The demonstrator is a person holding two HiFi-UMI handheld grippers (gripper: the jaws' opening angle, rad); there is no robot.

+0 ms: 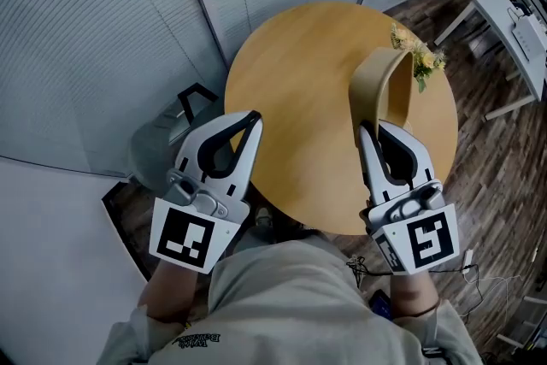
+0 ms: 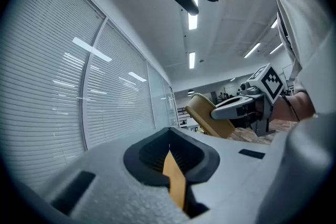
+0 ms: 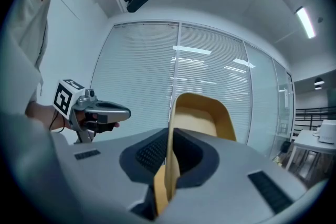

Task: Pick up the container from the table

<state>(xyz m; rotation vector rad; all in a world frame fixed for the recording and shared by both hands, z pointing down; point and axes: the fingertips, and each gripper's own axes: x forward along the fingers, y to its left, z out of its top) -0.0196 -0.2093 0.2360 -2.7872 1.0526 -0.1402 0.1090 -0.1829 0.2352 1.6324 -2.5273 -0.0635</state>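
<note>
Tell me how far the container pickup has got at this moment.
Done: the right hand-held gripper is clamped on the rim of the tan container, which looks tipped up and raised off the round table. In hand: that grip alone bears the container. The left hand-held gripper is shut on nothing, near the table's edge. Left: little, though a last touch on the table cannot be ruled out.

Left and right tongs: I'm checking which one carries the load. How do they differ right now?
The right tongs are shut on a wall of the tan, rounded container, holding it on edge; the left tongs are shut on nothing. The right tongs reach over the round wooden table; the left tongs sit at its left edge. Both are grey and shut.
</note>
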